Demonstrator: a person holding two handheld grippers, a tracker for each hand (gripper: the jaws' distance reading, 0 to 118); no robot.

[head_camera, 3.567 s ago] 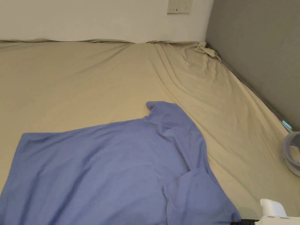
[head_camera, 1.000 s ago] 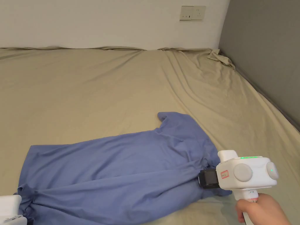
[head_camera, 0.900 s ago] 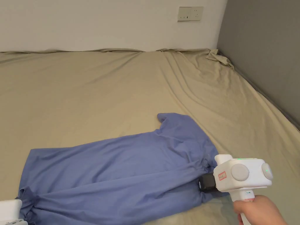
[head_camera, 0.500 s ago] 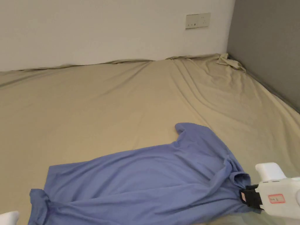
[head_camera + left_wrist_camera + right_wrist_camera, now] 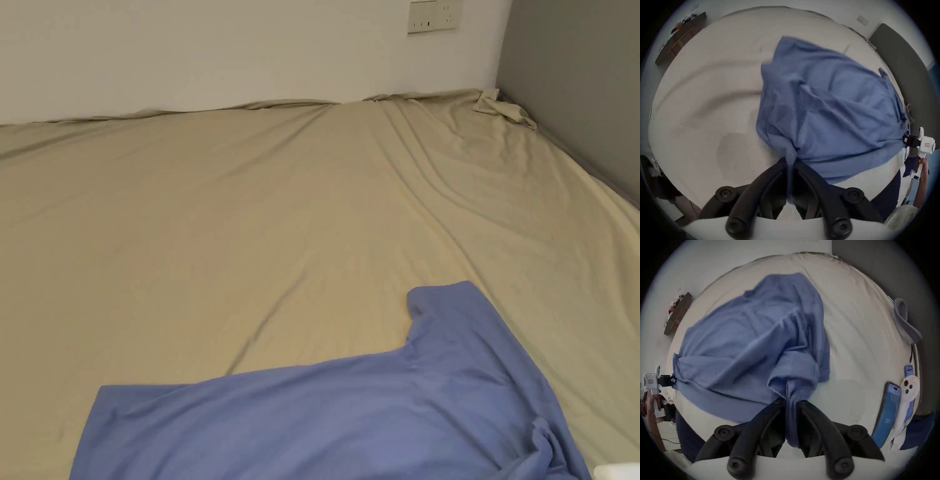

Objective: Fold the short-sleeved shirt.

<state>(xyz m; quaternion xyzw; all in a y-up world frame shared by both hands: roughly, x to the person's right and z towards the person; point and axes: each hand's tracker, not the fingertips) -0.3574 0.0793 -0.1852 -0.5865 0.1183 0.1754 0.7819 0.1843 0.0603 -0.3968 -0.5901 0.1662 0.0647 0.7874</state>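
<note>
The blue short-sleeved shirt point(image 5: 387, 412) lies spread on the beige bed sheet point(image 5: 250, 219), one sleeve pointing toward the far wall. In the left gripper view my left gripper point(image 5: 790, 160) is shut on a bunched corner of the shirt point(image 5: 826, 105) at its hem end. In the right gripper view my right gripper point(image 5: 790, 400) is shut on gathered cloth at the collar end of the shirt point(image 5: 753, 337). Each gripper also appears far off in the other's view, the right gripper point(image 5: 906, 141) and the left gripper point(image 5: 672, 379) both at the shirt's edge. The fabric hangs stretched between them.
A white wall with a socket plate point(image 5: 434, 15) runs behind the bed and a grey panel point(image 5: 575, 81) stands on the right. Two phones point(image 5: 888, 410) and a grey looped band point(image 5: 903, 318) lie near the bed's right edge. Bare sheet extends beyond the shirt.
The head camera has tilted up, so the shirt sits lower in the picture and both grippers have left it. The shirt's near edge, bunched a second ago, is now lifted and pulled taut between the grippers.
</note>
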